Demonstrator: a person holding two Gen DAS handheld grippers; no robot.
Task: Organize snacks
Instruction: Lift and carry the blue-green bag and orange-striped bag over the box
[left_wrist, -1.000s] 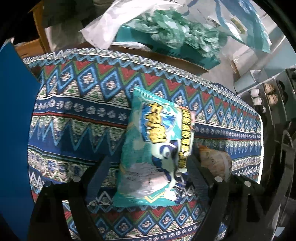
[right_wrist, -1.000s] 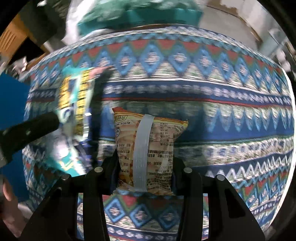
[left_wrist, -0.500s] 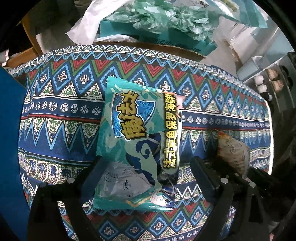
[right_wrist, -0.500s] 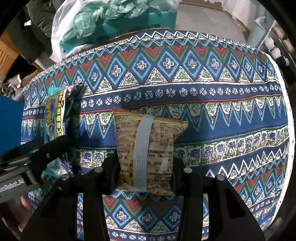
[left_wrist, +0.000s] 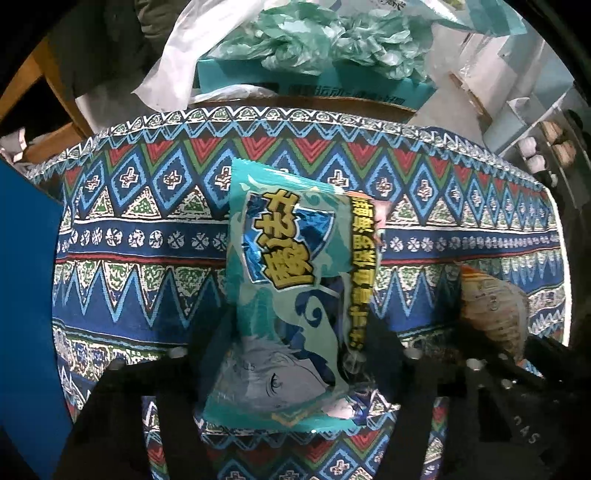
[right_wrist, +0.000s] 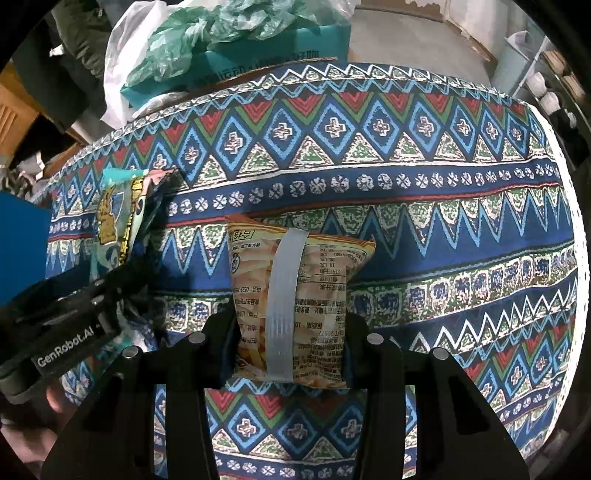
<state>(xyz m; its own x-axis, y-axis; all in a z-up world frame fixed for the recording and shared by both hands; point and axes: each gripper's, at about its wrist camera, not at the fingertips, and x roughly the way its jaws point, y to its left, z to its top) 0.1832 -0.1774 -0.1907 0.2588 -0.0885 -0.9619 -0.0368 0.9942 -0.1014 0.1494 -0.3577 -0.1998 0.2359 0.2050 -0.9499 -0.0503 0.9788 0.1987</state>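
Note:
My left gripper (left_wrist: 295, 343) is shut on a teal snack bag (left_wrist: 291, 280) with yellow lettering and holds it above the patterned cloth (left_wrist: 147, 229). My right gripper (right_wrist: 290, 332) is shut on an orange chip bag (right_wrist: 295, 295), back side up with a grey seam strip. In the right wrist view the teal bag (right_wrist: 118, 221) and the left gripper (right_wrist: 74, 321) show at the left. In the left wrist view the orange bag (left_wrist: 491, 306) shows at the right edge.
A blue, red and green patterned cloth (right_wrist: 406, 184) covers the table. Behind it stands a teal box (left_wrist: 332, 85) with green and white plastic bags (left_wrist: 332, 40). A blue panel (left_wrist: 26, 295) is at the left. Shelves with small jars (left_wrist: 535, 155) are far right.
The left gripper has closed tighter on the teal bag, which is now pinched narrower and more upright. The right gripper still holds the orange bag; both have shifted slightly over the cloth.

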